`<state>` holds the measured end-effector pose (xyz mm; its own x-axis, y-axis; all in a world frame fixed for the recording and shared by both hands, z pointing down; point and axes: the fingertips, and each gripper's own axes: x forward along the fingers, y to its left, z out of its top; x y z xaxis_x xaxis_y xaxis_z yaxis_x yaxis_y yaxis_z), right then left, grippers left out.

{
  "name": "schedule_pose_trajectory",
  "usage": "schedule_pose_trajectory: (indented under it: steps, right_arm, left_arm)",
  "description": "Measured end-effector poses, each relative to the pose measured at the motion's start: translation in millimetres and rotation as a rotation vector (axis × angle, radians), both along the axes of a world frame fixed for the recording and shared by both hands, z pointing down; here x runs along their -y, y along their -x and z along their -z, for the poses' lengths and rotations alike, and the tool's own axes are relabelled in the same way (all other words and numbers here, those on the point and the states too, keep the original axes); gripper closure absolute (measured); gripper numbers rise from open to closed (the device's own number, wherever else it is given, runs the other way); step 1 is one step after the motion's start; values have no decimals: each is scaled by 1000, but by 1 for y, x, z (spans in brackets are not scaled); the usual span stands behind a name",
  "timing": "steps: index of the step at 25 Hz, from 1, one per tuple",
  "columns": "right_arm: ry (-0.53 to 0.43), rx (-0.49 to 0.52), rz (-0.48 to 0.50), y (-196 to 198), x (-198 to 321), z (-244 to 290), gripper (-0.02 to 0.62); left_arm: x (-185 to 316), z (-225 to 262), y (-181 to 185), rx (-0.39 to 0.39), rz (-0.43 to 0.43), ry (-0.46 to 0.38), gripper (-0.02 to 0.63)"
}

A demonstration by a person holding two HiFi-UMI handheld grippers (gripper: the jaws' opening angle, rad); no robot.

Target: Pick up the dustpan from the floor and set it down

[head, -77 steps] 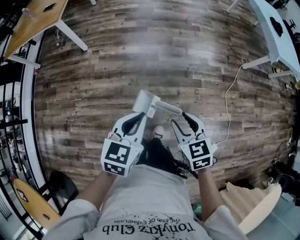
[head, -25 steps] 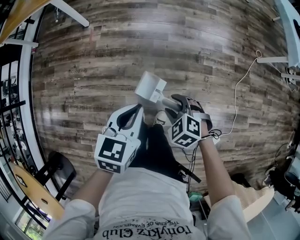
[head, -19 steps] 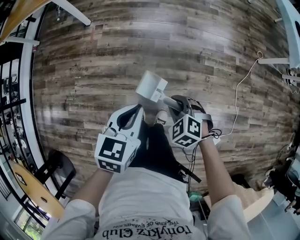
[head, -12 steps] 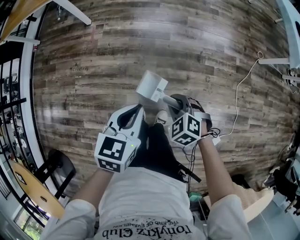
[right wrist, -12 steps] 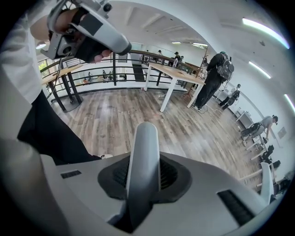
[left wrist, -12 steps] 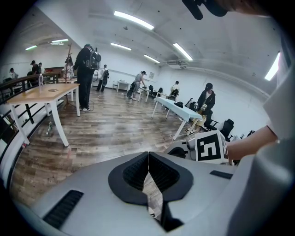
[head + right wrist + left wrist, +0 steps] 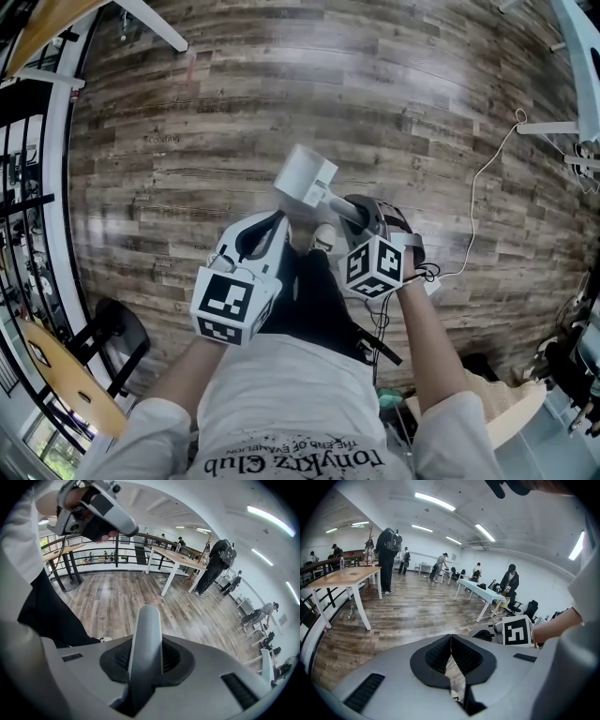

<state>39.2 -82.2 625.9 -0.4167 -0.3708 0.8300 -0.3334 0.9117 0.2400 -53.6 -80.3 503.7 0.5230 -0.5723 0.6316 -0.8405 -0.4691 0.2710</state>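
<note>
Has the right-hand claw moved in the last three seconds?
Yes. Against the white floor cable, the right gripper has shifted left in the head view, and its jaws have just closed on the dustpan handle.

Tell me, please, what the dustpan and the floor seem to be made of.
The dustpan looks like plastic: smooth matt light grey, rounded moulded handle. The floor shows wood-look planks, brown-grey grain, slight sheen; real wood or laminate cannot be told.
</note>
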Motion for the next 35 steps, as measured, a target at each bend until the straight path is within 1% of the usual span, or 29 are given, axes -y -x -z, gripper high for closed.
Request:
schedule_pose_trajectory:
  steps: [7, 14, 28, 35]
  right_arm:
    - [-18, -2, -24, -3, -14, 23, 512]
    - [-34, -1, -63, -8, -25, 61, 512]
    - [-34, 0, -204, -19, -40, 131, 512]
    - [-54, -12, -206, -22, -52, 157, 512]
  left_arm:
    - [-9, 9, 5, 10, -5, -19, 583]
    - [-18, 31, 8, 10, -17, -53, 583]
    - [-43, 70, 8, -1, -45, -122, 583]
    - [-55, 82, 3, 0, -67, -138, 583]
